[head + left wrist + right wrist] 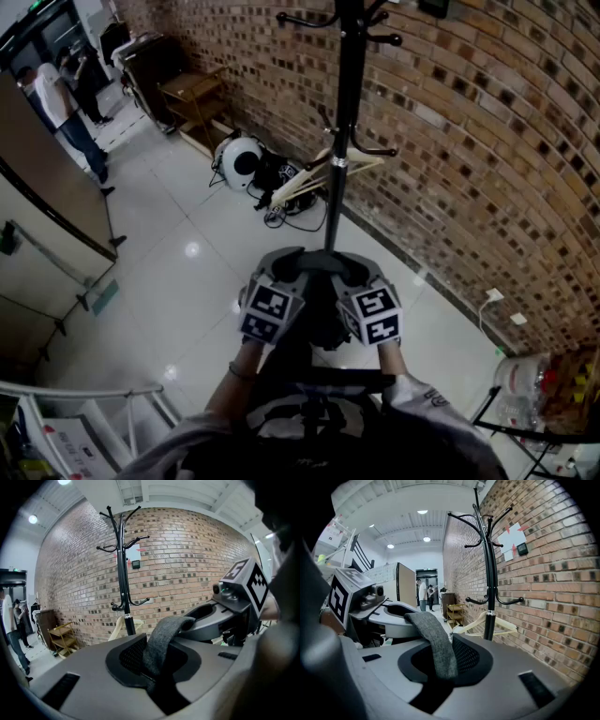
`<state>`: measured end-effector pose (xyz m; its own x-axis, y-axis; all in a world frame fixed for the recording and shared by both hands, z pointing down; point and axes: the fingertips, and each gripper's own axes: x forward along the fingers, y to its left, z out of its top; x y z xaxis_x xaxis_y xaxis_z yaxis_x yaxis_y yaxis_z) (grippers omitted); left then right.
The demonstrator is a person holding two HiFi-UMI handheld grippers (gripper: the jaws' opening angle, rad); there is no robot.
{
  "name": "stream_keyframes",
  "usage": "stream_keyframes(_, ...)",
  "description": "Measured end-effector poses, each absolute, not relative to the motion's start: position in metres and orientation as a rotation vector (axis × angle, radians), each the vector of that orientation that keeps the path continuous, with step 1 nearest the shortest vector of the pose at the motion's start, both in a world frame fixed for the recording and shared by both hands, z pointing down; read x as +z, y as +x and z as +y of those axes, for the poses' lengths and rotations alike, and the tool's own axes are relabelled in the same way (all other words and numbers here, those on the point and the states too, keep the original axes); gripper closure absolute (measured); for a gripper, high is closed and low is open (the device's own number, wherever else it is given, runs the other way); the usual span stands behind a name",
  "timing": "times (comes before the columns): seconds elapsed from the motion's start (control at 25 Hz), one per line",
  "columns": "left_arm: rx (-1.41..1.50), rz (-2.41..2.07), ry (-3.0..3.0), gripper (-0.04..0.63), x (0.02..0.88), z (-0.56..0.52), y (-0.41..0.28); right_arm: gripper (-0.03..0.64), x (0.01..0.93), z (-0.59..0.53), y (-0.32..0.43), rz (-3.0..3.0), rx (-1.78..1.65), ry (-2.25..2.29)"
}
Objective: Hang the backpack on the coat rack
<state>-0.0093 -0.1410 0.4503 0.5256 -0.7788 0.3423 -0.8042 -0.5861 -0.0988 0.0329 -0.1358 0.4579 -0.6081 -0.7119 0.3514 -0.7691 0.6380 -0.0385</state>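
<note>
A black coat rack (349,112) stands against the brick wall just ahead, and its hooked pole also shows in the left gripper view (123,573) and the right gripper view (490,573). A grey backpack strap (161,641) runs from one gripper to the other. My left gripper (154,667) is shut on one end of it. My right gripper (440,667) is shut on the other end of the strap (436,644). In the head view both grippers, left (286,272) and right (358,274), sit side by side below the rack, with the dark backpack (321,333) hanging between them, mostly hidden.
A wooden hanger (319,173) hangs on a low hook of the rack. A white round object and cables (242,159) lie on the floor by the wall. A wooden shelf (192,94) stands further back. People (61,103) stand at far left. Water bottles (525,380) sit at right.
</note>
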Motion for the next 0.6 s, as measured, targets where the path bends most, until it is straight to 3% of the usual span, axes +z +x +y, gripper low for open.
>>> stream_keyframes(0.6,0.544,-1.302,2.813,0.517,0.427,-0.268,-0.051,0.534,0.44,-0.252,-0.008,-2.471,0.281,1.296)
